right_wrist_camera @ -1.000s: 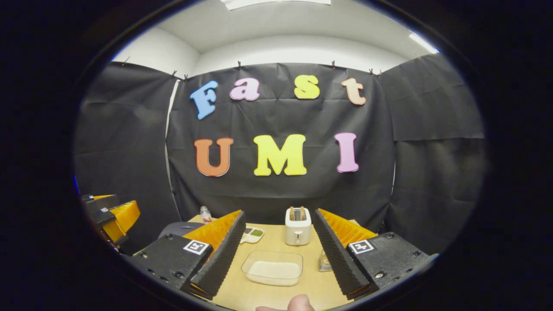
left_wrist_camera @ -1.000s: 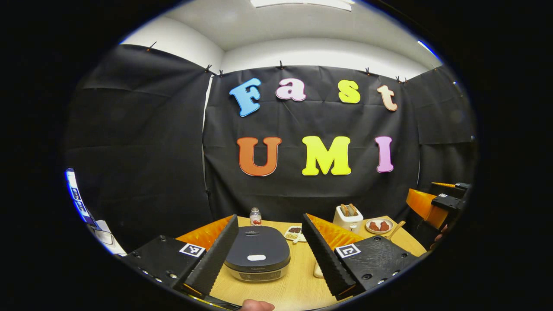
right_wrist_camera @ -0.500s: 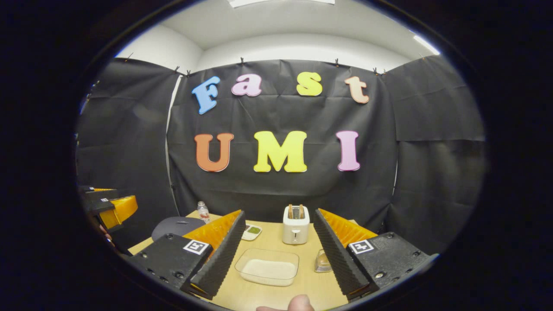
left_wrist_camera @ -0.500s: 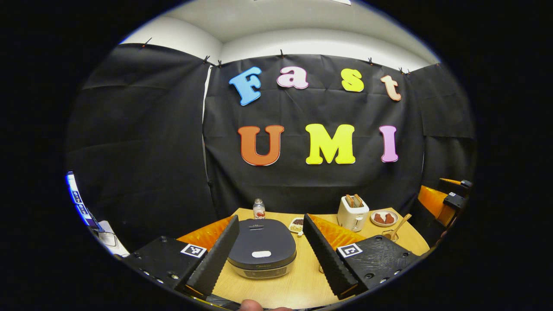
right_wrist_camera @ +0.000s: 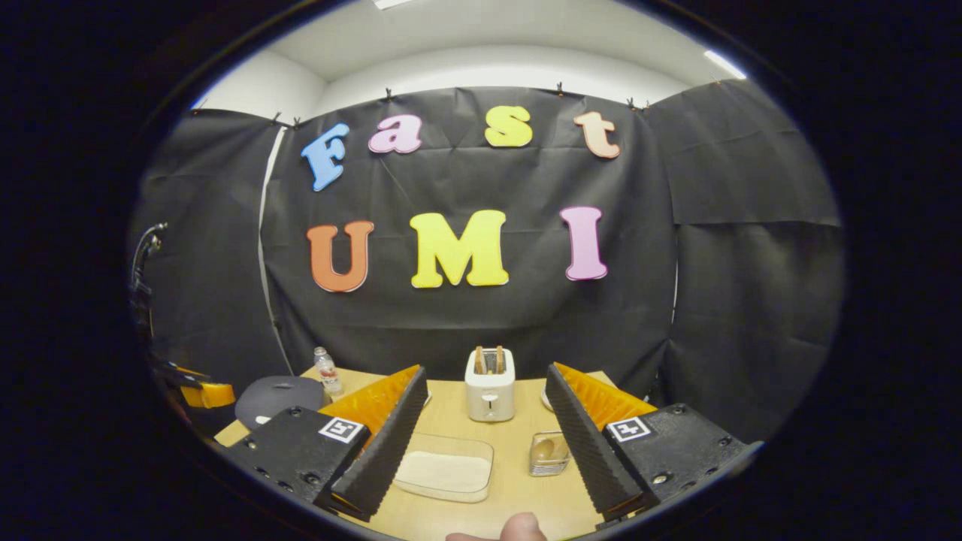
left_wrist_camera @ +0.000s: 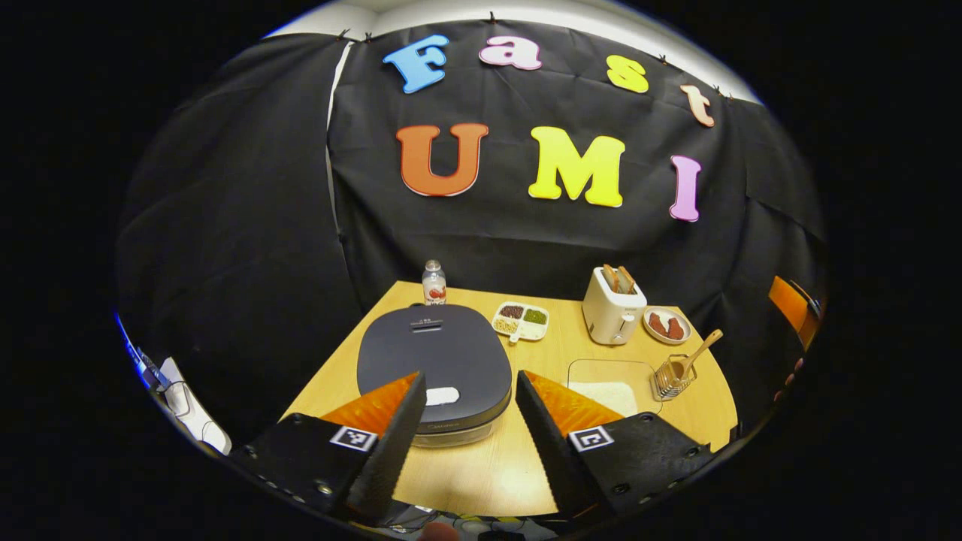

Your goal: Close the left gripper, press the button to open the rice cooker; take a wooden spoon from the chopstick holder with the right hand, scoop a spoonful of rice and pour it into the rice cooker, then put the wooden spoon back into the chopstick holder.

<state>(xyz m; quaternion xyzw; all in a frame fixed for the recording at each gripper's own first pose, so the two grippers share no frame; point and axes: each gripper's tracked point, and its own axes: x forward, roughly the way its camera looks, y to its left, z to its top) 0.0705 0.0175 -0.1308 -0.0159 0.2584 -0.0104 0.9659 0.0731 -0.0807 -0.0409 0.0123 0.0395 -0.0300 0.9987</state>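
Hovering above closed rice cooker (left_wrist_camera: 434, 361), left gripper (left_wrist_camera: 466, 424) fingers apart. Right gripper (right_wrist_camera: 485, 432) fingers apart over rice container (right_wrist_camera: 443, 473), near chopstick holder (right_wrist_camera: 547, 453) with wooden spoon (left_wrist_camera: 703, 352).

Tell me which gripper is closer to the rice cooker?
Left. The left gripper hovers right above the rice cooker, fingers straddling its front edge. The right gripper is off to the side, over the rice container.

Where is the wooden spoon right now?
In the left gripper view, the wooden spoon leans in the wire chopstick holder at the table's right, beside the clear rice container.
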